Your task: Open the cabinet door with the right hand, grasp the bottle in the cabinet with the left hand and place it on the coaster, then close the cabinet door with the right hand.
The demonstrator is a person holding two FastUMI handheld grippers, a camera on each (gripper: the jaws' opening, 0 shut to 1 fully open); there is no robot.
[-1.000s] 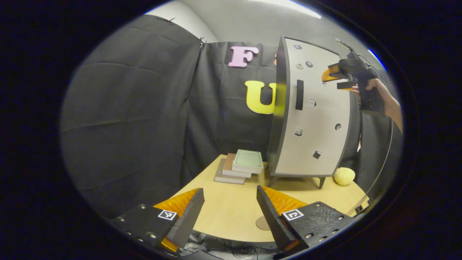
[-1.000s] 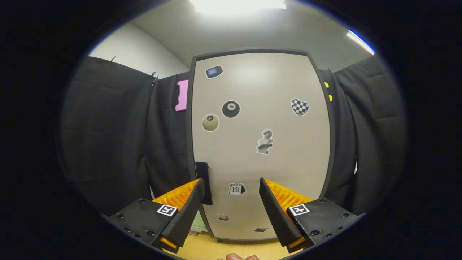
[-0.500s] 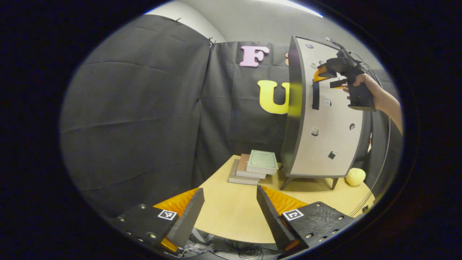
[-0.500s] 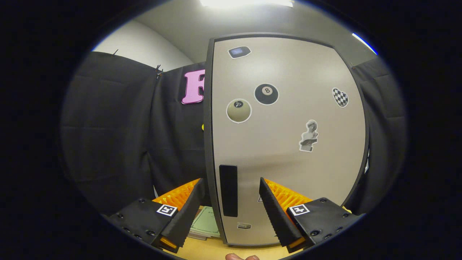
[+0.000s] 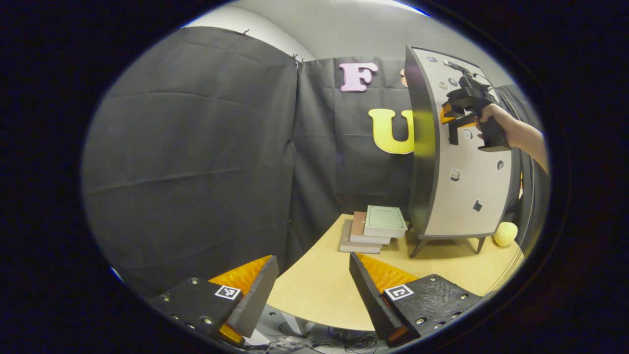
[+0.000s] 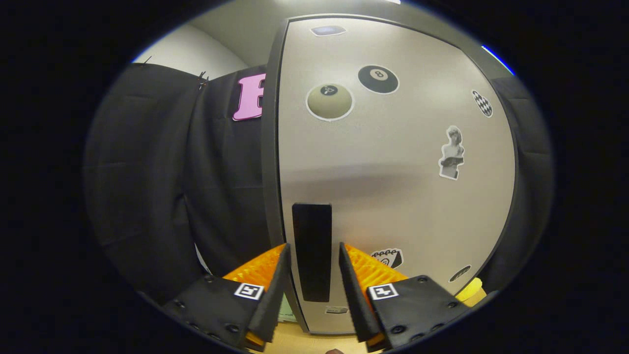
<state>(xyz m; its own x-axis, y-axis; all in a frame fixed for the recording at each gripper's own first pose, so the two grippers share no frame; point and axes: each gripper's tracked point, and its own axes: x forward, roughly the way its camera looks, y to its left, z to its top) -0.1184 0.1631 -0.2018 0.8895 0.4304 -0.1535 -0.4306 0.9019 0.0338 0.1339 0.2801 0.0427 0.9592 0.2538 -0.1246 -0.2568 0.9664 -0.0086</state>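
The cabinet [image 5: 462,162] stands on the far right of the table, and its pale door [image 6: 393,172] with stickers is closed, hiding the inside. In the right gripper view my right gripper [image 6: 313,290] straddles the black vertical handle [image 6: 312,246], one finger on each side. The jaws are narrowed, and thin slivers of door still show between handle and fingers. The left gripper view shows that same gripper [image 5: 454,115], held by a hand, at the door's handle edge. My left gripper [image 5: 312,285] hangs open with nothing between its fingers, over the table's near edge and well back from the cabinet.
A stack of books [image 5: 376,226] lies on the wooden table [image 5: 319,290] just left of the cabinet's legs. A yellow ball [image 5: 505,233] sits to the cabinet's right. Black cloth walls close off the back and left. Cables lie on the floor under the table.
My right gripper has moved in on the door handle and its jaws have narrowed around it. The left gripper has drawn back and turned left, so the cabinet sits farther right.
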